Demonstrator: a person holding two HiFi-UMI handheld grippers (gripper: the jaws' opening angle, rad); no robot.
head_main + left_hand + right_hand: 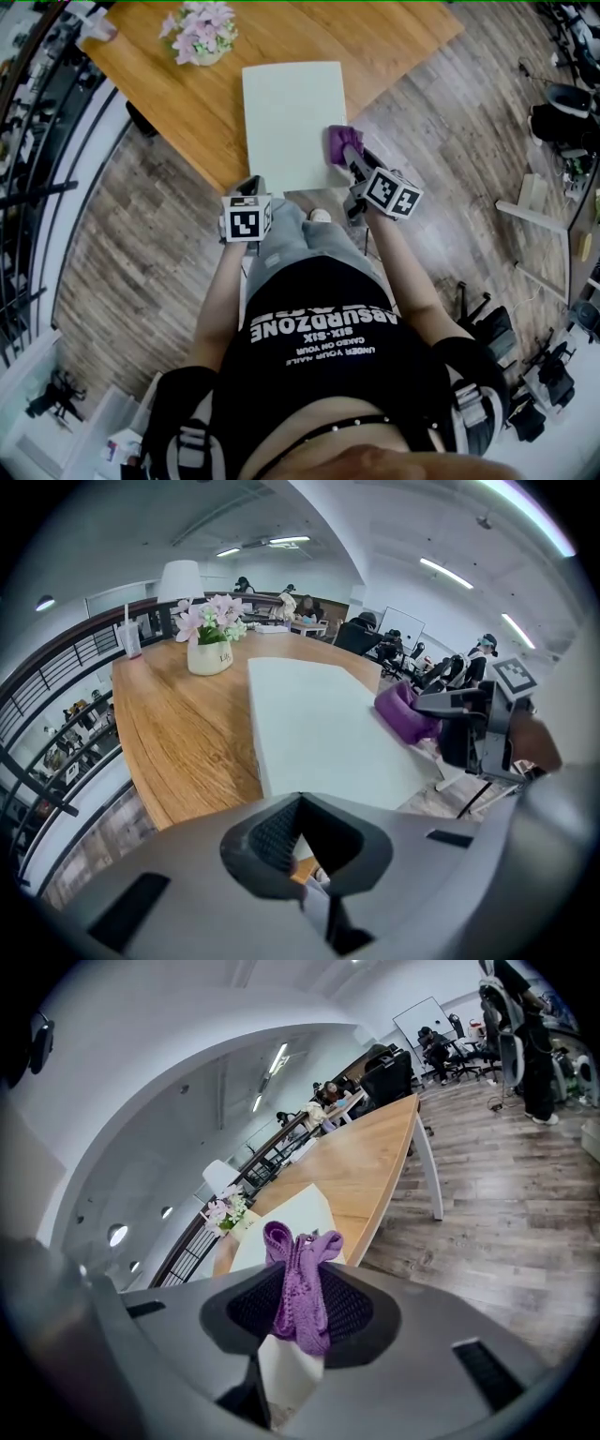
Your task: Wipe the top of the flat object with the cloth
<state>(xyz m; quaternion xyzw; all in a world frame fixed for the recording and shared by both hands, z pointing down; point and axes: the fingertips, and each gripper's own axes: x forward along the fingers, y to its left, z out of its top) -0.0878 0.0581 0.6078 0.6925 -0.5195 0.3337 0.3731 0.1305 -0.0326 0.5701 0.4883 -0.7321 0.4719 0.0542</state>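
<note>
Clamping the purple cloth point(298, 1299), right gripper point(302, 1324) sits beside the flat object point(291, 112)

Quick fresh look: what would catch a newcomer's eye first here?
The purple cloth stands out, bunched in the right gripper's jaws at the right edge of the pale flat board. The board lies on the wooden table, overhanging its near edge, with a pot of pink flowers beyond it to the left.
</note>
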